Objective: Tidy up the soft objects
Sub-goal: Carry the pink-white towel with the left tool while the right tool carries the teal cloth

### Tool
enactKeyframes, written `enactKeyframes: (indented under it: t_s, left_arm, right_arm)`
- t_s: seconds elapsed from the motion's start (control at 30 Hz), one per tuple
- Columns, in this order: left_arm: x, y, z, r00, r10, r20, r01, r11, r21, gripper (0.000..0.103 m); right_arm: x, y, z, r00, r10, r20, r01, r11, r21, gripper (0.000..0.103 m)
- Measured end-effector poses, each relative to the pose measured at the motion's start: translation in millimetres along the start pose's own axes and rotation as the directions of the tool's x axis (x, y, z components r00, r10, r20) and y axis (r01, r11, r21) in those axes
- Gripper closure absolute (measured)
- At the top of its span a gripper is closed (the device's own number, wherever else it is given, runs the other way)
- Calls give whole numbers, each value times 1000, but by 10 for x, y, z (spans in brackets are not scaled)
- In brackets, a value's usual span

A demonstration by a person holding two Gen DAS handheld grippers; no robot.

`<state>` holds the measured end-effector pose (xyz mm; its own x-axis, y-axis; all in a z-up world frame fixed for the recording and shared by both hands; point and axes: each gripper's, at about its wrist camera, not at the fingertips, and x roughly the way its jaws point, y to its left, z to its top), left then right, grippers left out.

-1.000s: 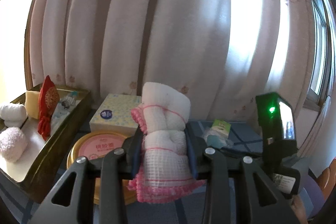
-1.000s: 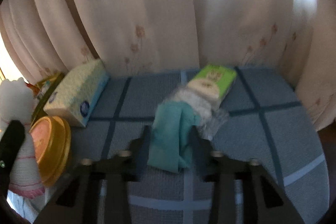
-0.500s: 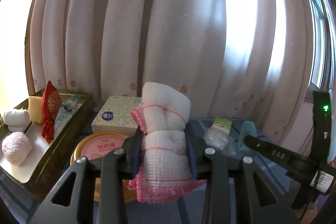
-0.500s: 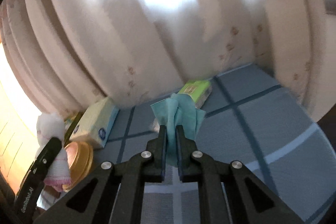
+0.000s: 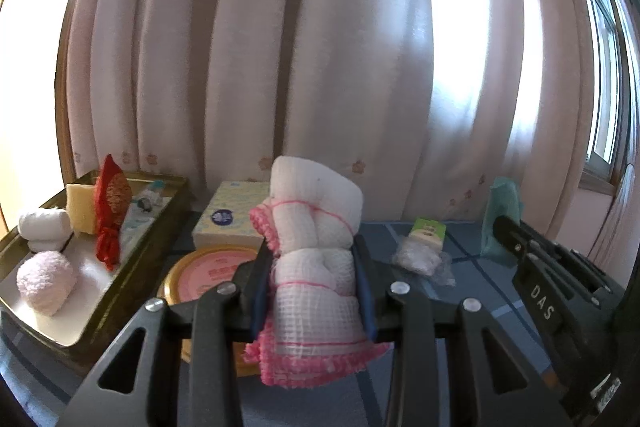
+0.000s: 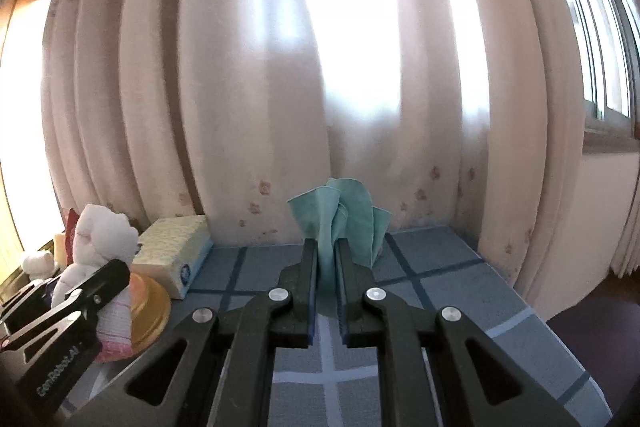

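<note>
My left gripper [image 5: 312, 255] is shut on a rolled white towel with pink edging [image 5: 316, 227], held above the blue checked tablecloth [image 5: 472, 267]. My right gripper [image 6: 326, 247] is shut on a teal cloth [image 6: 344, 215], lifted off the table; the same teal cloth [image 5: 502, 215] shows at the right of the left wrist view. A brass-coloured tray [image 5: 160, 223] at the left holds a pink fluffy roll [image 5: 46, 281], a white roll [image 5: 44, 229], a yellow sponge [image 5: 80, 213] and a red pouch [image 5: 112, 211]. In the right wrist view the towel [image 6: 100, 247] sits at the far left.
A yellow tissue box [image 5: 232, 215] and a round gold tin with a pink lid [image 5: 208, 271] lie between the tray and the towel. A clear plastic packet [image 5: 420, 257] and a green pack [image 5: 430, 229] rest on the cloth. Pale curtains [image 5: 320, 47] hang behind; a window is at right.
The right gripper closed on the teal cloth and lifted it off the table, swinging toward the curtain. The left gripper kept still with the towel.
</note>
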<state>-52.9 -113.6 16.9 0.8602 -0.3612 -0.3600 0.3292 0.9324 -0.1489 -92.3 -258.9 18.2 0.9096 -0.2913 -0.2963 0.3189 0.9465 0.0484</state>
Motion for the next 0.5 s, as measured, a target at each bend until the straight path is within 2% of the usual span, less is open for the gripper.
enactKeyframes:
  t_s: [0.23, 0.5]
  left_arm:
    - [-106, 204, 2, 999, 38, 31, -38, 999, 12, 68]
    - [-254, 565, 27, 995, 60, 77, -61, 998, 17, 68]
  right_arm:
    - [-42, 209, -6, 999, 38, -2, -38, 999, -1, 93]
    - [-24, 621, -38, 994, 108, -8, -108, 994, -32, 93]
